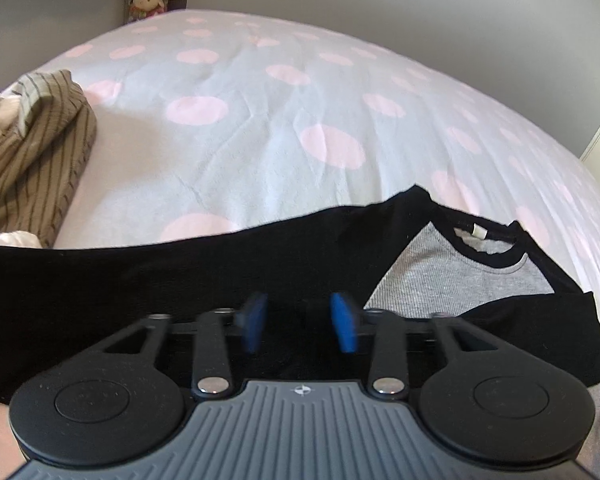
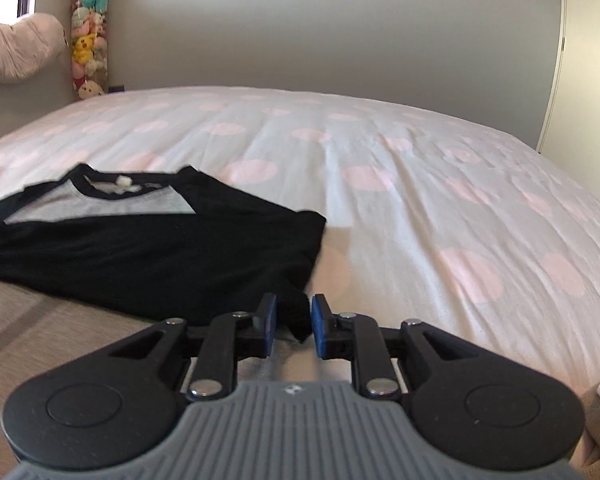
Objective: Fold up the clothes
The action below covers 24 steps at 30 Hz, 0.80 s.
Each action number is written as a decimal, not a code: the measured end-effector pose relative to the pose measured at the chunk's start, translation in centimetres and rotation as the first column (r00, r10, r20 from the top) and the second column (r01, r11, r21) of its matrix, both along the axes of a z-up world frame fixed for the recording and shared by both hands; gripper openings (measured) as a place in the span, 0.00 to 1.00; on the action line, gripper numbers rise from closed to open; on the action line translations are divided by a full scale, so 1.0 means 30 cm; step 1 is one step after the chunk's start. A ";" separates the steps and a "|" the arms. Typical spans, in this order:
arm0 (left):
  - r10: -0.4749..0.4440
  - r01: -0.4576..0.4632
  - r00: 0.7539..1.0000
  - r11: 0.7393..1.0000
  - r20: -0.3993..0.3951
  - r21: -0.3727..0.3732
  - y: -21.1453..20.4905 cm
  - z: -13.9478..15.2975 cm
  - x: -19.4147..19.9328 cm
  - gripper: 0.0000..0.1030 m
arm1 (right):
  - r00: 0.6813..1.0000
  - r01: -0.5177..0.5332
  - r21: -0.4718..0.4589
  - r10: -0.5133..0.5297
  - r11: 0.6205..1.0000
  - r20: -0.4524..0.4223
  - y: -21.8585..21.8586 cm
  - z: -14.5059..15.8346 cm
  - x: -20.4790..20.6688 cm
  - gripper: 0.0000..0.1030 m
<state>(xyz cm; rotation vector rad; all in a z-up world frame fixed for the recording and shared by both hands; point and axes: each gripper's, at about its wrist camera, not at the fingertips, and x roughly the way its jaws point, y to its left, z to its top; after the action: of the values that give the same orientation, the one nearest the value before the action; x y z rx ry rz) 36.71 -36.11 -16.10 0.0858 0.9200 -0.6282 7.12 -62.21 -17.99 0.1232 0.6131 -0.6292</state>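
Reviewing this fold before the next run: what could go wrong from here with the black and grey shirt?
1. The right gripper has a black sleeve corner between pads that do not visibly press it; it may slip out.
2. The left gripper stands open over the black and grey shirt holding nothing, so a one-sided pull could skew the fold.
3. The striped brown garment lies nearby and might snag.

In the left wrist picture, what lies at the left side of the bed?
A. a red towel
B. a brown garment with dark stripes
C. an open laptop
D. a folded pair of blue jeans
B: the brown garment with dark stripes lies bunched on the spotted bedsheet, beyond the black and grey shirt.
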 end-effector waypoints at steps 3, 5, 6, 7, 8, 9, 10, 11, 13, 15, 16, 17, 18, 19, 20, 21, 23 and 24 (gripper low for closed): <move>-0.007 0.006 0.998 1.000 0.062 0.016 -0.004 0.020 -0.018 0.00 | 0.999 0.026 0.061 -0.028 0.998 0.027 -0.046 -0.006 -0.007 0.28; 0.017 -0.019 0.995 1.000 0.094 0.021 0.003 0.039 -0.012 0.00 | 0.998 0.037 0.068 -0.040 0.997 0.042 -0.055 0.007 -0.011 0.28; 0.027 -0.031 0.995 0.999 0.096 0.043 0.001 0.037 -0.001 0.00 | 0.998 0.037 0.064 -0.040 0.997 0.050 -0.054 0.011 -0.011 0.28; 0.027 -0.034 0.996 0.996 0.087 0.079 -0.005 0.023 0.011 0.00 | 0.998 0.037 0.063 -0.040 0.997 0.058 -0.054 0.015 -0.011 0.28; 0.022 -0.030 0.996 0.994 0.081 0.101 -0.009 0.010 0.016 0.00 | 0.997 0.034 0.070 -0.038 0.997 0.061 -0.055 0.016 -0.009 0.28; 0.013 -0.022 0.997 0.993 0.080 0.113 -0.012 0.000 0.017 0.00 | 0.997 0.031 0.077 -0.036 0.997 0.063 -0.056 0.015 -0.008 0.28; 0.008 -0.018 0.997 0.993 0.081 0.121 -0.014 -0.006 0.018 0.00 | 0.997 0.029 0.083 -0.034 0.996 0.064 -0.057 0.014 -0.008 0.28; 0.010 -0.020 0.997 0.992 0.081 0.121 -0.013 -0.003 0.018 0.00 | 0.997 0.030 0.085 -0.035 0.996 0.064 -0.059 0.014 -0.010 0.29; 0.021 -0.029 0.997 0.993 0.070 0.114 -0.005 0.015 0.018 0.12 | 0.997 0.033 0.092 -0.040 0.995 0.070 -0.065 0.015 -0.013 0.29; 0.019 -0.028 0.997 0.992 0.078 0.120 0.027 0.053 0.012 0.29 | 0.996 0.040 0.095 -0.048 0.995 0.077 -0.070 0.019 -0.016 0.30; 0.022 -0.034 0.995 0.991 0.093 0.130 0.054 0.077 0.008 0.31 | 0.996 0.044 0.093 -0.051 0.995 0.078 -0.071 0.022 -0.017 0.30; 0.030 -0.045 0.994 0.990 0.107 0.136 0.088 0.101 0.005 0.35 | 0.995 0.046 0.092 -0.053 0.995 0.080 -0.071 0.025 -0.020 0.31; 0.042 -0.059 0.992 0.988 0.116 0.141 0.125 0.124 0.005 0.41 | 0.995 0.044 0.094 -0.052 0.995 0.085 -0.071 0.029 -0.021 0.31; 0.058 -0.075 0.991 0.987 0.121 0.145 0.165 0.145 0.006 0.42 | 0.995 0.038 0.096 -0.047 0.995 0.093 -0.068 0.035 -0.023 0.31; 0.075 -0.094 0.989 0.984 0.127 0.151 0.207 0.165 0.006 0.42 | 0.994 0.032 0.095 -0.041 0.995 0.100 -0.064 0.040 -0.024 0.31; 0.097 -0.118 0.986 0.980 0.136 0.161 0.256 0.185 0.006 0.42 | 0.994 0.025 0.084 -0.033 0.996 0.100 -0.057 0.045 -0.022 0.31; 0.142 -0.170 0.977 0.969 0.158 0.180 0.360 0.227 0.004 0.44 | 0.995 0.017 0.066 -0.024 0.998 0.100 -0.046 0.056 -0.023 0.31; 0.165 -0.196 0.972 0.962 0.170 0.189 0.413 0.248 0.004 0.46 | 0.995 0.016 0.058 -0.021 0.998 0.100 -0.041 0.062 -0.024 0.32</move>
<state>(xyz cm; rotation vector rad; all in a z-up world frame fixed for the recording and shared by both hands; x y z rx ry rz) 36.82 -23.73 -8.67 0.2285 0.8307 -0.3503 6.40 -63.45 -16.13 0.2135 0.5330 -0.6196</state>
